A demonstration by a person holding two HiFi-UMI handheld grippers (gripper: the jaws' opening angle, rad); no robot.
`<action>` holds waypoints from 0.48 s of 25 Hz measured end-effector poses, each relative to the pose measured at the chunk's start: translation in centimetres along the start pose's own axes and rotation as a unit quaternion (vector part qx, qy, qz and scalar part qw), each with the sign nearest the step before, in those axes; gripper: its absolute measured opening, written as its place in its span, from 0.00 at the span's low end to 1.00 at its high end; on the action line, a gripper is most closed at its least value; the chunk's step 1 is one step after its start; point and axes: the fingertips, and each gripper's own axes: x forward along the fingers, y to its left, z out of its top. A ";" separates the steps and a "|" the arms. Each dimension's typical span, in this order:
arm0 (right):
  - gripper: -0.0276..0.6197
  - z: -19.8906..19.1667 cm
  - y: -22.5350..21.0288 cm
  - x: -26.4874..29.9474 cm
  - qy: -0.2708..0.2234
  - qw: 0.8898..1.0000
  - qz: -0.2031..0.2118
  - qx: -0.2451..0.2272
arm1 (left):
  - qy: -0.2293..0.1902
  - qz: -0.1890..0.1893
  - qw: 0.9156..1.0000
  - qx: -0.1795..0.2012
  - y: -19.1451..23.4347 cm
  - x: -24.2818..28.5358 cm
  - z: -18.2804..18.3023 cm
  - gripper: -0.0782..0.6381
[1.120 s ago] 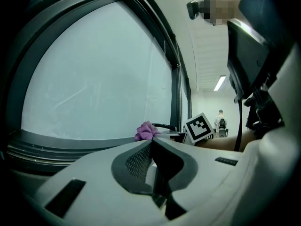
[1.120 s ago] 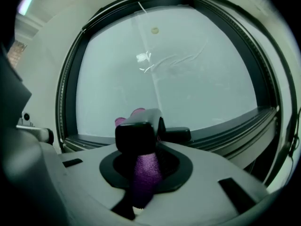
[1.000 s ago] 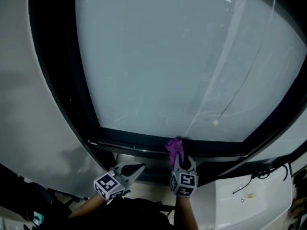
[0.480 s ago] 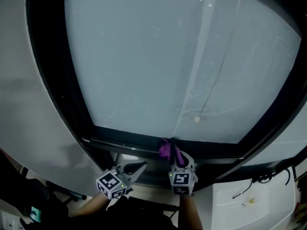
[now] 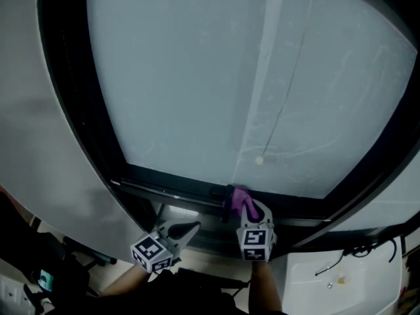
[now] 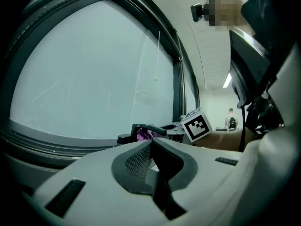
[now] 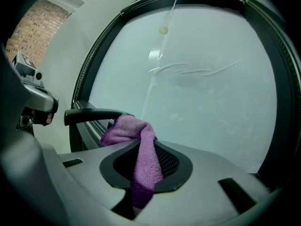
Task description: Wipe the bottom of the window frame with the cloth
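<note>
A purple cloth [image 5: 240,201] is pinched in my right gripper [image 5: 244,209], and its bunched end rests against the bottom rail of the dark window frame [image 5: 170,190]. In the right gripper view the cloth [image 7: 139,149] hangs between the shut jaws, close to a black window handle [image 7: 94,115]. My left gripper [image 5: 187,228] hangs below the rail, left of the right one, its jaws closed with nothing between them. From the left gripper view, the cloth [image 6: 143,134] and the handle [image 6: 141,127] show beyond its tips [image 6: 151,145].
Frosted glass [image 5: 216,77] fills the frame, with a thin cord ending in a small bead [image 5: 259,161] hanging in front of it. A pale wall [image 5: 39,143] lies left. A white box with cables [image 5: 335,277] sits at lower right. Dark items [image 5: 46,274] lie at lower left.
My right gripper has slid the cloth along the bottom rail, first a little left, then back right. The left gripper has stayed about where it was. The head view has shifted.
</note>
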 end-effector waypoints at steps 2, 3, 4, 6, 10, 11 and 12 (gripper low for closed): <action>0.14 0.2 -0.2 0.6 0.001 1.000 -0.005 0.004 | -0.004 -0.003 1.000 -0.002 0.4 0.1 0.2 0.11; 0.14 0.3 -0.3 0.8 0.006 1.000 -0.010 0.006 | -0.006 -0.005 1.000 -0.003 0.7 0.2 0.3 0.11; 0.14 0.3 -0.3 0.9 0.013 1.000 -0.014 0.009 | -0.008 -0.006 1.000 -0.005 1.1 0.3 0.4 0.11; 0.14 0.4 -0.3 0.9 0.023 0.999 -0.021 0.015 | -0.011 -0.013 1.000 -0.008 1.6 0.7 0.9 0.11; 0.14 0.5 -1.1 1.2 0.038 0.998 -0.040 0.025 | -0.022 -0.045 0.999 0.009 1.4 2.0 2.5 0.11; 0.14 0.4 -1.4 1.3 0.041 0.998 -0.046 0.028 | -0.024 -0.053 0.998 0.013 1.3 2.3 2.7 0.11; 0.14 0.4 -1.6 1.5 0.043 0.997 -0.051 0.031 | -0.027 -0.061 0.998 0.016 1.2 2.6 2.9 0.11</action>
